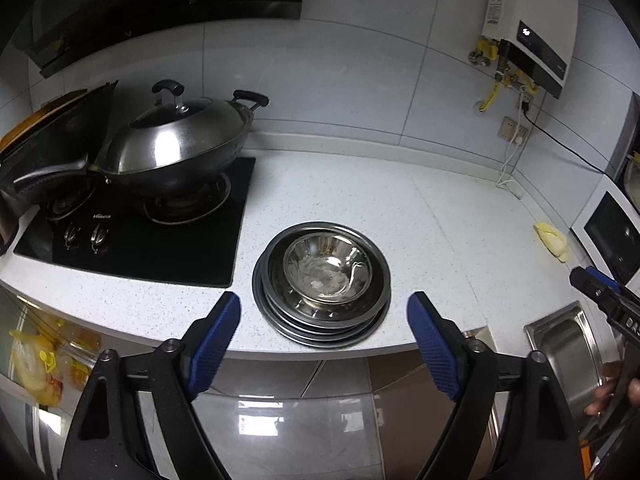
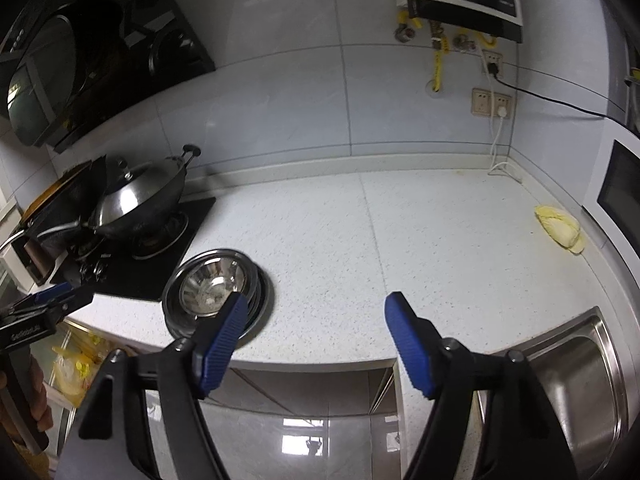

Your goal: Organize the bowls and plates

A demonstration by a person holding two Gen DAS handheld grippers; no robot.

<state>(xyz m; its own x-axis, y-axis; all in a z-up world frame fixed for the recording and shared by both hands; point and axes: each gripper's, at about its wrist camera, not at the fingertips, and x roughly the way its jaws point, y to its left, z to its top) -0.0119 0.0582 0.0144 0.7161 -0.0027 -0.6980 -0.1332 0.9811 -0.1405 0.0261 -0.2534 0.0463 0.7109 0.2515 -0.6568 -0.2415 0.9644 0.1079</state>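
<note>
A stack of steel plates (image 1: 320,326) sits on the white counter (image 1: 420,220) near its front edge. A steel bowl (image 1: 327,268) rests upright on top of it. My left gripper (image 1: 324,298) is open just in front of the stack, its blue pads on either side of the stack and apart from it. In the right wrist view the bowl (image 2: 208,284) and plates (image 2: 262,284) lie at the lower left, partly behind my left finger. My right gripper (image 2: 317,300) is open over bare counter right of the stack, with nothing between its fingers.
A lidded wok (image 1: 176,140) stands on the black gas hob (image 1: 160,240) left of the stack. A steel sink (image 2: 580,380) lies at the right. A yellow lump (image 2: 560,232) lies by a microwave (image 1: 612,236). Cables (image 2: 500,152) hang at the back corner.
</note>
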